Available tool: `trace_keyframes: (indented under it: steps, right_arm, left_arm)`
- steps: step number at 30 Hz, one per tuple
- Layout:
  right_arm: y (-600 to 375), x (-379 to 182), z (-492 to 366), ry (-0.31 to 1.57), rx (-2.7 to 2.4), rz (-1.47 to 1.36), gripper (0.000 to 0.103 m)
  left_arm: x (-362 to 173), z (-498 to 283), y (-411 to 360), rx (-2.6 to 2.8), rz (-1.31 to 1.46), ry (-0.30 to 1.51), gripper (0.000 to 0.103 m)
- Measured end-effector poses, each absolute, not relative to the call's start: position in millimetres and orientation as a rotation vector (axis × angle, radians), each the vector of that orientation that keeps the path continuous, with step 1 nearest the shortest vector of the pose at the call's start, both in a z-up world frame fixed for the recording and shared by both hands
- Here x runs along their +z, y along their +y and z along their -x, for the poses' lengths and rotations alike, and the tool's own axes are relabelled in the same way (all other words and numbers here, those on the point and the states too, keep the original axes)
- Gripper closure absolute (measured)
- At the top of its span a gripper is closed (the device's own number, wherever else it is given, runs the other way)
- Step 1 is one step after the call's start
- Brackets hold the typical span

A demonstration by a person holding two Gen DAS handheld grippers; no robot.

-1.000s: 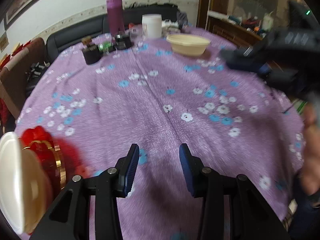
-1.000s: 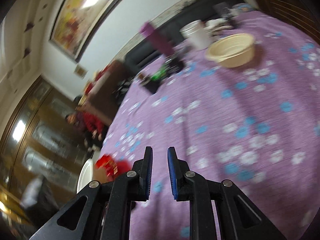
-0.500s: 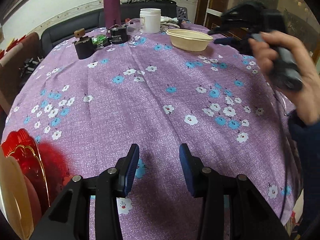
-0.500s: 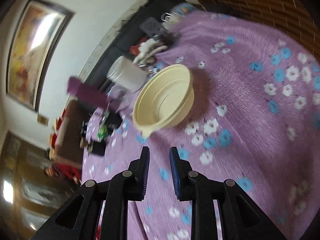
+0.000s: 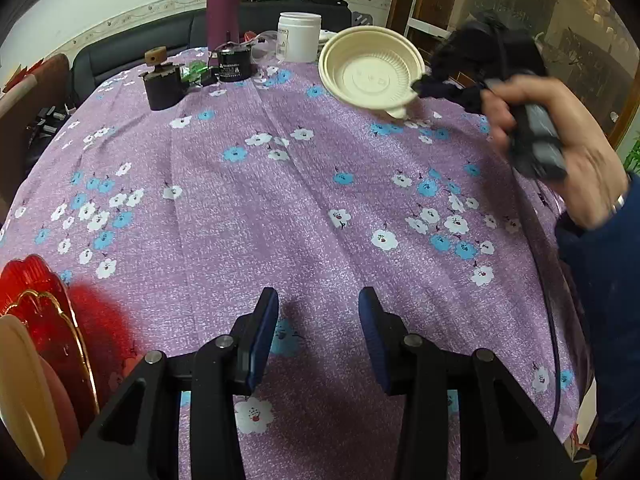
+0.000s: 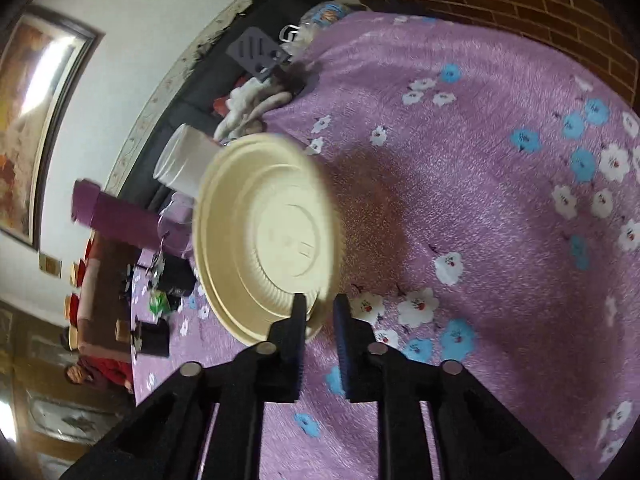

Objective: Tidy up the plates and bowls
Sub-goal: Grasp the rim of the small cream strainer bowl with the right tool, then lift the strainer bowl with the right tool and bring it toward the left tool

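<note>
Right gripper (image 6: 318, 312) clamped on the near rim of the cream bowl (image 5: 372, 74), which is tipped up off the purple tablecloth (image 5: 280, 200), upper right of the left wrist frame. Left gripper (image 5: 318, 312) jaws apart, nothing between them. Red plate (image 5: 44, 308) at lower left edge.

We see a purple flowered cloth (image 5: 280, 200) spread over the counter. At its far side a tall purple bottle (image 5: 223, 4) stands near a white jar (image 5: 300, 36), a black can (image 5: 233, 65) and a dark pot with a cork stopper (image 5: 162, 82). A black sofa (image 5: 132, 46) sits behind them.
</note>
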State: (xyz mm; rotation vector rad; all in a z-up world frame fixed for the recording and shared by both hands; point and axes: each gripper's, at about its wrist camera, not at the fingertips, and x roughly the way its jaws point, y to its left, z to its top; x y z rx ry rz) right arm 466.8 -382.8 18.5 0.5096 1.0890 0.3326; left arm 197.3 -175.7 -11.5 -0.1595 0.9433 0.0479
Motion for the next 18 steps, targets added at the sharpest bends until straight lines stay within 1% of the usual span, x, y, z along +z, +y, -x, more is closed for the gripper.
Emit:
trace_keyframes:
  steps: [6, 12, 16, 18]
  right_arm:
    - [-394, 45, -415, 1.037, 0.447, -0.325, 0.094]
    - [-399, 78, -320, 1.041, 0.707, -0.148, 0.094]
    - [-397, 85, -271, 1.052, 0.82, -0.062, 0.094]
    - [-397, 83, -261, 1.073, 0.869, -0.073, 0.094]
  left_arm:
    - [3, -186, -175, 0.056, 0.161, 0.906, 0.063]
    - [23, -165, -173, 0.058, 0.171, 0.863, 0.063]
    - [33, -156, -173, 0.073, 0.165, 0.838, 0.062]
    - [34, -156, -172, 0.087, 0.173, 0.842, 0.062]
